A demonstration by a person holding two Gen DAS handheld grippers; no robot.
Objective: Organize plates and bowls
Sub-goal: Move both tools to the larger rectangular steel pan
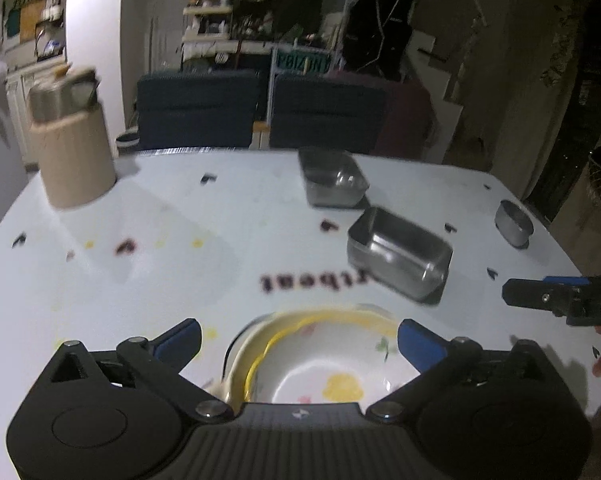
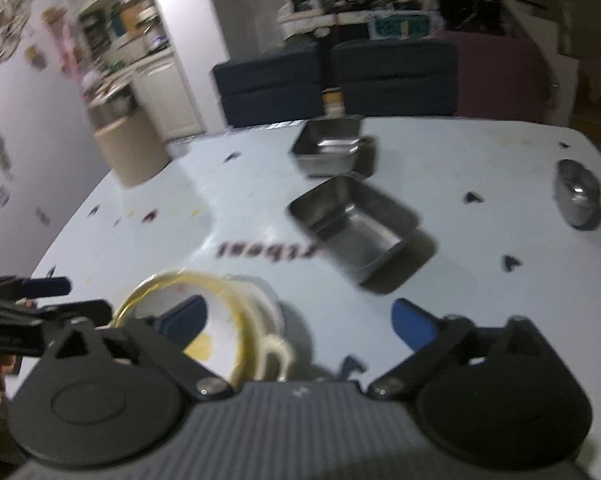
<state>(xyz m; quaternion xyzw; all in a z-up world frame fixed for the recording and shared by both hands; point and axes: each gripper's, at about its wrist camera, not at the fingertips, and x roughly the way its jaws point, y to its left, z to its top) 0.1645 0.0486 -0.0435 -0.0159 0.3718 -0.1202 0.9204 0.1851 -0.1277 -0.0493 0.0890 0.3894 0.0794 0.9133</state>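
A white table [image 1: 148, 216], printed with dark lettering and small coloured marks, is seen bearing a yellow-rimmed bowl [image 1: 332, 364] at its near edge, two steel trays [image 1: 398, 254] at the centre, a small steel bowl [image 1: 514, 222] to the right and a beige container [image 1: 76, 156] at the far left.

Looks like a lived-in home, dining/living area w/ a kitchen nook off to one side. A white table [image 1: 148, 216] holds steel trays [image 1: 398, 254] and a flowered bowl [image 1: 324, 364]. Behind it, dark upholstered chairs [image 1: 198, 110] and cluttered shelves [image 1: 208, 24] of household bits. White cabinets [image 2: 156, 92] w/ packed shelves above suggest the kitchen, though blur makes that part uncertain. Dim indoor lighting.
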